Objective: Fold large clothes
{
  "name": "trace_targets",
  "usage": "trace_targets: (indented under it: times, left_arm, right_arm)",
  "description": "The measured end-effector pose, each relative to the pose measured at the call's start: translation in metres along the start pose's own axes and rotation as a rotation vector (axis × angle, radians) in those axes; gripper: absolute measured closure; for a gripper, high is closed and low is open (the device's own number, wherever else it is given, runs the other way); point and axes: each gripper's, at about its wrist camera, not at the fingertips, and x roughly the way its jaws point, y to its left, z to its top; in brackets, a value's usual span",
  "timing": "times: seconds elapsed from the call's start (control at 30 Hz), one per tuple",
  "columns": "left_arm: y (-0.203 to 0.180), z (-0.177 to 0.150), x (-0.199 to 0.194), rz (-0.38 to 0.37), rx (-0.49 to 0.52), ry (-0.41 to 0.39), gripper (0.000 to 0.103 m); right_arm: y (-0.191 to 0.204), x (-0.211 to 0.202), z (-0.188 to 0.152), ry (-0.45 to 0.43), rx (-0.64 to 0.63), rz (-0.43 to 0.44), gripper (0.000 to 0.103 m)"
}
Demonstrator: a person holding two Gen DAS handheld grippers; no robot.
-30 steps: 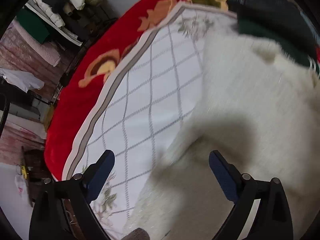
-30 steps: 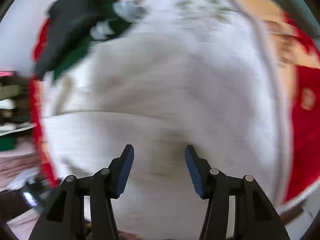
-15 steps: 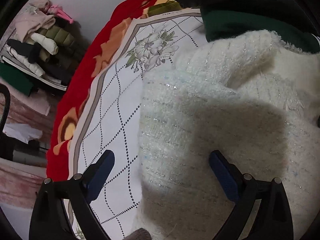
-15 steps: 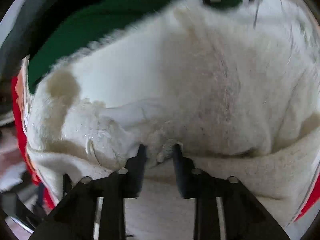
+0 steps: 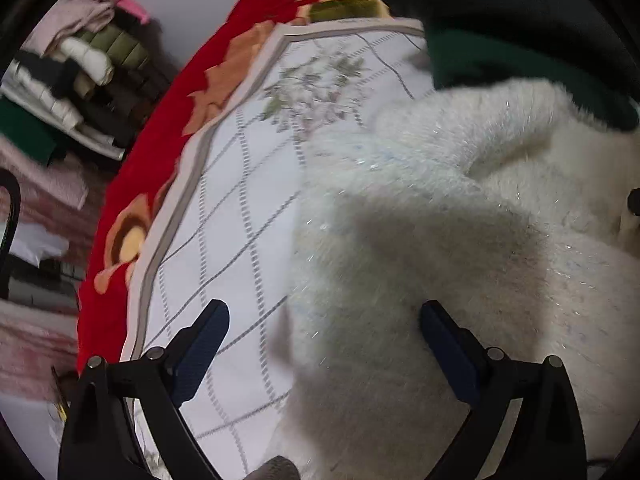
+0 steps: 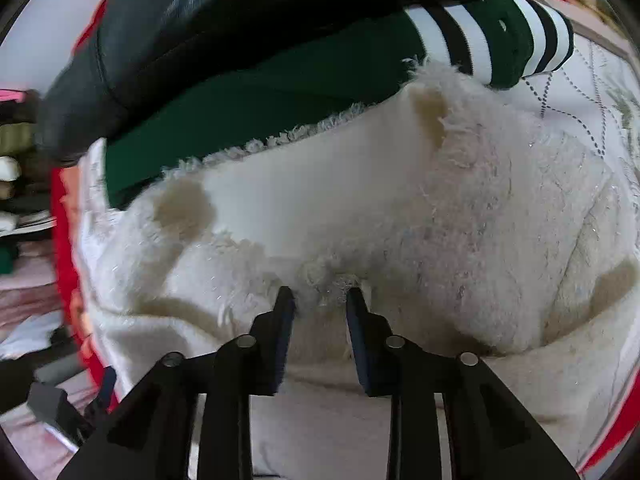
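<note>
Nearest, the right gripper [image 6: 320, 300] was clamped on a fuzzy tuft of a white fluffy sweater [image 6: 460, 232], its two dark fingers drawn close together with the pinched fabric between them. The left gripper [image 5: 322, 344] hung with its blue-padded fingers wide apart, holding nothing, over the sweater's edge where it met the bed.

The sweater lay bunched on a white quilt [image 5: 236, 216] printed with grey diamond lines and a pale flower. It sat toward the quilt's far edge, rumpled, with one layer rolled over onto itself. No neat crease showed. I judged the fold was only beginning: one bunch was gripped, the free gripper had yet to take hold, and the flattening and stacking were left.

Beyond the sweater, touching its far edge, rested a dark green garment [image 6: 256, 96] with white-striped cuffs. A red floral blanket [image 5: 160, 152] framed the quilt. Farther off, folded clothes [image 5: 80, 80] were stacked on shelves.
</note>
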Motion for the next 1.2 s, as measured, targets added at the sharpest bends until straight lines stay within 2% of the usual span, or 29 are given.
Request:
trace_targets:
  times: [0.03,0.07,0.13,0.17,0.27,0.3,0.37,0.43,0.5,0.53,0.57,0.63,0.67,0.73,0.8,0.83,0.87,0.9,0.97,1.0,1.07,1.13,1.2]
  left_arm:
    - [0.01,-0.005,-0.01,-0.005,-0.031,0.0,0.004]
    - [0.018,-0.011,-0.018,-0.006,-0.054,-0.005,0.004]
    - [0.034,-0.03,-0.034,0.012,-0.082,0.0,0.004]
    - [0.04,-0.043,-0.039,0.03,-0.088,0.01,0.005]
    - [0.049,-0.075,-0.038,0.075,-0.053,0.065,0.004]
    - [0.049,-0.082,-0.034,0.087,-0.041,0.08,0.004]
    - [0.045,-0.096,-0.02,0.115,-0.005,0.13,0.004]
    - [0.04,-0.101,-0.008,0.143,0.013,0.135,0.004]
    - [0.034,-0.099,0.001,0.17,0.026,0.122,0.004]
    - [0.029,-0.096,0.009,0.194,0.038,0.114,0.004]
    - [0.027,-0.094,0.013,0.211,0.044,0.117,0.004]
    - [0.024,-0.09,0.029,0.227,0.038,0.135,0.001]
    - [0.025,-0.089,0.033,0.233,0.025,0.144,0.0]
    - [0.026,-0.087,0.034,0.211,-0.002,0.147,0.0]
    - [0.026,-0.086,0.031,0.21,-0.009,0.153,0.0]
    - [0.027,-0.086,0.03,0.209,-0.012,0.157,0.0]
    - [0.028,-0.086,0.028,0.203,-0.019,0.164,0.0]
    - [0.032,-0.087,0.025,0.189,-0.037,0.177,0.0]
    - [0.037,-0.089,0.014,0.154,-0.069,0.18,0.0]
    - [0.04,-0.09,0.006,0.142,-0.08,0.17,0.0]
    - [0.043,-0.095,-0.013,0.129,-0.091,0.149,0.0]
    - [0.044,-0.098,-0.029,0.114,-0.109,0.128,0.0]
    - [0.044,-0.097,-0.034,0.098,-0.119,0.122,0.0]
  right_arm:
    - [-0.006,-0.008,-0.003,-0.011,-0.012,0.023,0.06]
    - [-0.018,-0.03,-0.012,-0.042,-0.033,0.057,0.043]
    - [-0.045,-0.067,-0.031,-0.099,-0.042,0.072,0.023]
    - [-0.055,-0.077,-0.038,-0.116,-0.043,0.062,0.023]
    - [-0.109,-0.118,-0.088,-0.138,-0.043,-0.102,0.023]
    - [-0.119,-0.119,-0.097,-0.129,-0.045,-0.146,0.023]
    - [-0.136,-0.105,-0.123,-0.075,-0.061,-0.258,0.023]
    - [-0.164,-0.095,-0.134,-0.019,-0.075,-0.303,0.023]
    - [-0.173,-0.067,-0.138,0.023,-0.117,-0.328,0.024]
    - [-0.165,-0.05,-0.135,0.03,-0.139,-0.335,0.034]
    - [-0.164,-0.04,-0.133,0.035,-0.164,-0.344,0.058]
    - [-0.166,-0.028,-0.126,0.005,-0.168,-0.345,0.092]
    - [-0.178,-0.031,-0.12,-0.05,-0.095,-0.343,0.092]
    - [-0.215,-0.033,-0.116,-0.08,0.143,-0.215,0.092]
    - [-0.239,-0.032,-0.119,-0.069,0.288,-0.143,0.091]
    - [-0.24,-0.035,-0.121,-0.053,0.309,-0.133,0.087]
    - [-0.239,-0.04,-0.123,-0.039,0.319,-0.144,0.076]
    - [-0.237,-0.049,-0.126,-0.034,0.329,-0.144,0.072]
    - [-0.237,-0.07,-0.134,-0.052,0.353,-0.099,0.07]
    - [-0.237,-0.088,-0.141,-0.083,0.368,-0.031,0.068]
    - [-0.231,-0.11,-0.153,-0.149,0.366,0.097,0.033]
    - [-0.225,-0.119,-0.163,-0.161,0.321,0.187,0.026]
    - [-0.207,-0.1,-0.156,-0.109,0.248,0.227,0.026]
